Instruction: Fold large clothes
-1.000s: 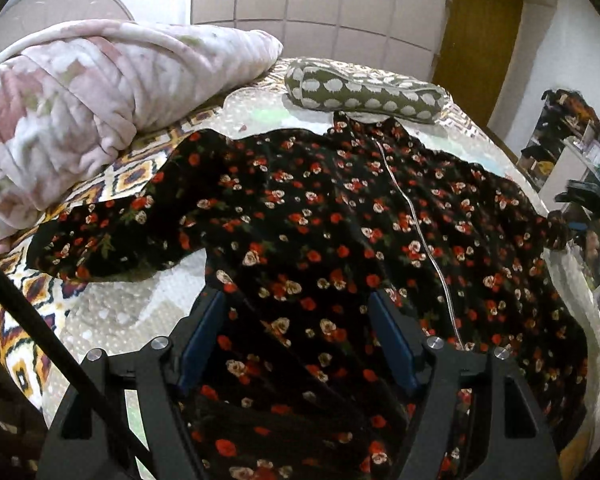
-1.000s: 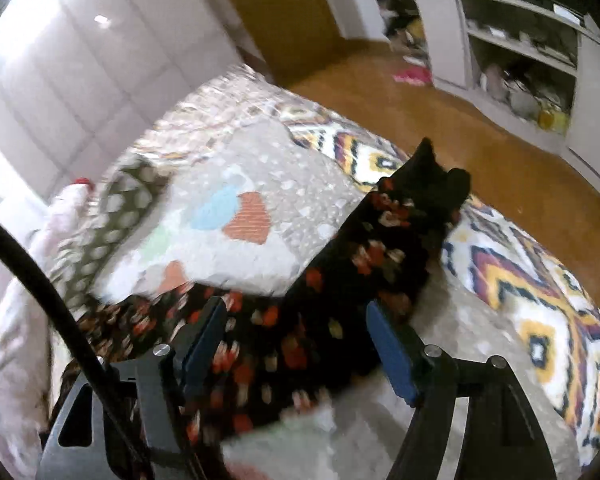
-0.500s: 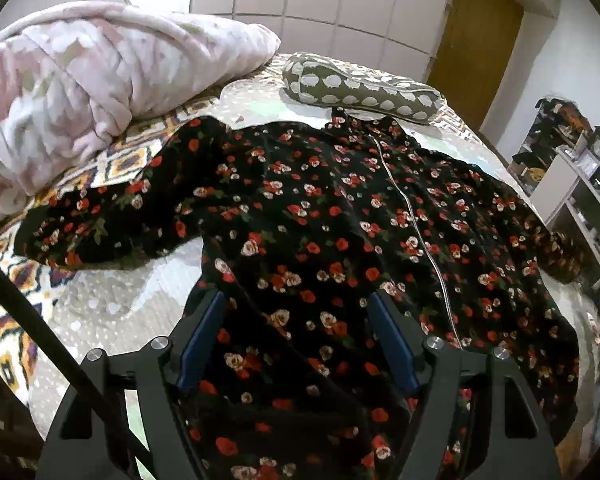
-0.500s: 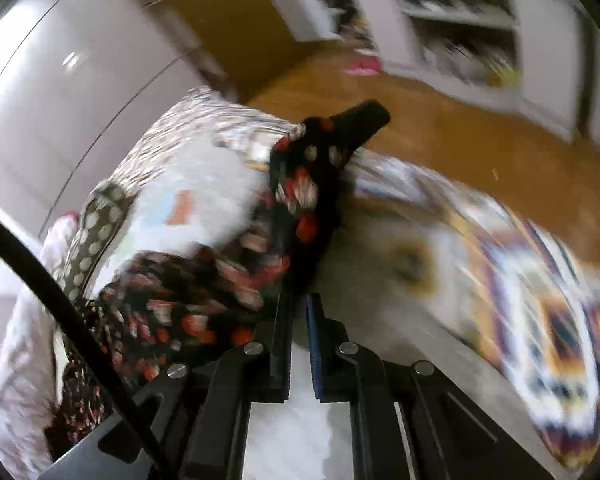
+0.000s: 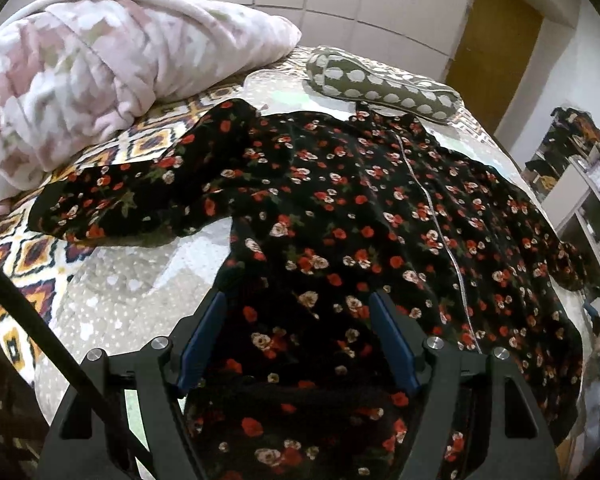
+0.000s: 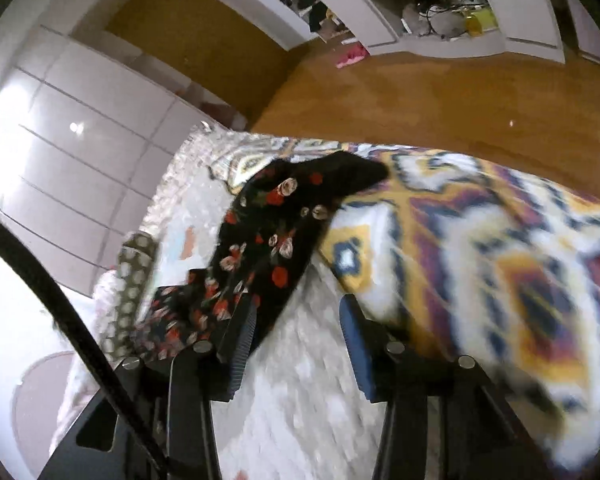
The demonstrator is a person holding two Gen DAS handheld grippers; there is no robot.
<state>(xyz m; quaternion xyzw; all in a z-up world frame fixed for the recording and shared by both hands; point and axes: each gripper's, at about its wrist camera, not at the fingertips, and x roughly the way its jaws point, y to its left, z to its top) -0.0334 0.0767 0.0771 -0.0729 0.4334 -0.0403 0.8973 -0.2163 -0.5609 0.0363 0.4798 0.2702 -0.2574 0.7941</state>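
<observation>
I am hovering my left gripper [image 5: 300, 340], jaws wide, over the floral dress [image 5: 340, 216] spread across the bed [image 5: 112, 304]. My right gripper [image 6: 296, 344], jaws just reopening and empty, should pinch the sleeve [image 6: 284, 220] at eleven o'clock squarely.

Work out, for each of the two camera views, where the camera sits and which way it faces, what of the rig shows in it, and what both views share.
Left wrist: rides the left gripper, facing down along the floral garment towards the dotted pillow; its blue-padded fingers show, apart, over the fabric.
Right wrist: rides the right gripper, facing across the bed edge to the wooden floor; its fingers show, just reopened, empty beside a sleeve.
Shared: the garment, the dotted pillow and the patterned bedspread.
</observation>
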